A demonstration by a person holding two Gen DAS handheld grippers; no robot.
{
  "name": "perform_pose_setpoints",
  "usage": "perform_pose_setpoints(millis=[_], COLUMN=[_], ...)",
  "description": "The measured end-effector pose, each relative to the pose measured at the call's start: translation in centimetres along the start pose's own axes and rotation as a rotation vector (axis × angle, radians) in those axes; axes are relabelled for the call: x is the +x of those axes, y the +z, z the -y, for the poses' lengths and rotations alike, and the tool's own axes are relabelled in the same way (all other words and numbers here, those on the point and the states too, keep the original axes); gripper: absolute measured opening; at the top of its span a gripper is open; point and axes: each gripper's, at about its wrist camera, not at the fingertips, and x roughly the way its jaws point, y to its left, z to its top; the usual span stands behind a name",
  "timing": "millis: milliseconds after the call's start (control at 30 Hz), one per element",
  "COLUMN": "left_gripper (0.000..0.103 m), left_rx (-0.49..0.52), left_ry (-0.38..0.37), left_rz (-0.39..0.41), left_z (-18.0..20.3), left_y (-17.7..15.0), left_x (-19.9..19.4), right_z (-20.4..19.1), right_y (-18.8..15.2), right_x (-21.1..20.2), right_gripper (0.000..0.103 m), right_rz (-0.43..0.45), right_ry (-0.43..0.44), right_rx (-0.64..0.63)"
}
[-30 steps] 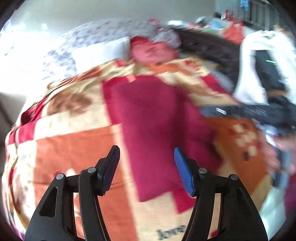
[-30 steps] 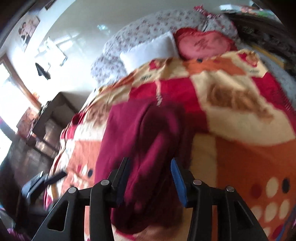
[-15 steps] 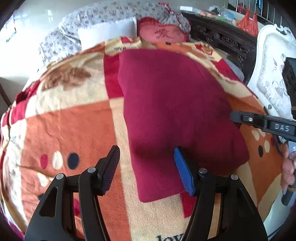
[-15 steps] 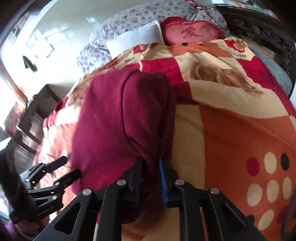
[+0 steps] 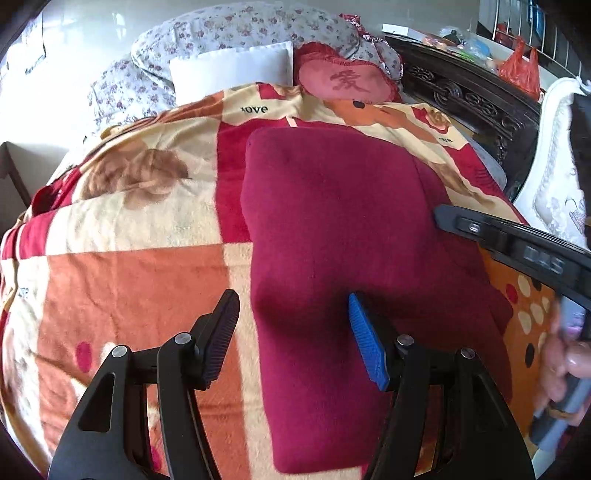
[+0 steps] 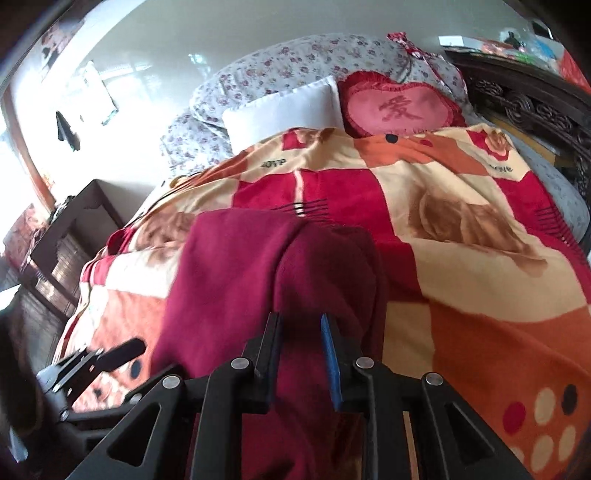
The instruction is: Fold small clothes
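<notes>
A dark red garment (image 5: 343, 229) lies on the patterned blanket (image 5: 129, 280), long and roughly rectangular. My left gripper (image 5: 291, 332) is open over its near left edge, with nothing between the fingers. In the right wrist view my right gripper (image 6: 301, 354) is shut on a raised fold of the dark red garment (image 6: 266, 273) and lifts that edge off the blanket (image 6: 480, 280). The right gripper also shows in the left wrist view (image 5: 517, 240) at the garment's right edge. The left gripper shows at the lower left of the right wrist view (image 6: 99, 362).
A white pillow (image 5: 232, 70), a floral pillow (image 5: 236, 33) and a red heart cushion (image 5: 347, 81) lie at the head of the bed. A dark carved bed frame (image 5: 469, 99) runs along the right. A dark wooden bedside table (image 6: 70, 229) stands left.
My right gripper closed on the garment's edge and lifted it into a fold. My left gripper stayed open and came steady over the garment's near left edge.
</notes>
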Motion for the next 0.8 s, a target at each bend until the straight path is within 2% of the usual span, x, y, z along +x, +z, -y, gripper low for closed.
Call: perform_pose_setpoints(millis=[133,233,367,467,567,600,633,700,733,800], left_gripper=[0.073,0.073,0.073,0.073,0.073,0.073,0.073,0.072,0.072,0.072], left_rx=[-0.032,-0.060,-0.034,-0.050,-0.069,-0.073,-0.079,-0.093,-0.104,-0.121], left_ry=[-0.005,-0.022,-0.005,-0.012,-0.021,-0.022,-0.025,-0.041,-0.067,-0.115], left_rz=[-0.017,-0.025,-0.017,-0.020,-0.022,-0.022,-0.021,-0.028,-0.046,-0.073], left_z=[-0.3,-0.5,-0.1,-0.3,-0.5,-0.5,-0.5,-0.6,-0.9,-1.5], left_y=[0.4,0.5,0.4,0.4,0.3,0.3,0.3,0.2,0.1,-0.1], left_x=[1.2,1.6,1.3,1.2,1.3,1.3,1.3,1.2,1.1,0.7], right_z=[1.3,1.5,1.2,0.6,0.3,0.5,0.6,1.0,1.4,2.7], right_y=[0.8,1.1,1.1,0.3,-1.5,-2.3,-2.9,-4.5,-5.0,-5.4], right_x=[3.0,3.7,2.2,-0.7,-3.3,-3.6,-3.4,-1.5,-0.9,-1.2], right_gripper=[0.020,0.020,0.020,0.020,0.036,0.046,0.048,0.048,0.048,0.048], right_rz=[-0.044,-0.032,-0.045,-0.021,0.001,0.002,-0.007,-0.087,-0.107,-0.084], right_ry=[0.000,0.005,0.009,0.016,0.017,0.022,0.017,-0.053,-0.051,0.023], right_rx=[0.036,0.037,0.028,0.010,-0.004,0.000,-0.002,-0.019,-0.010,0.068])
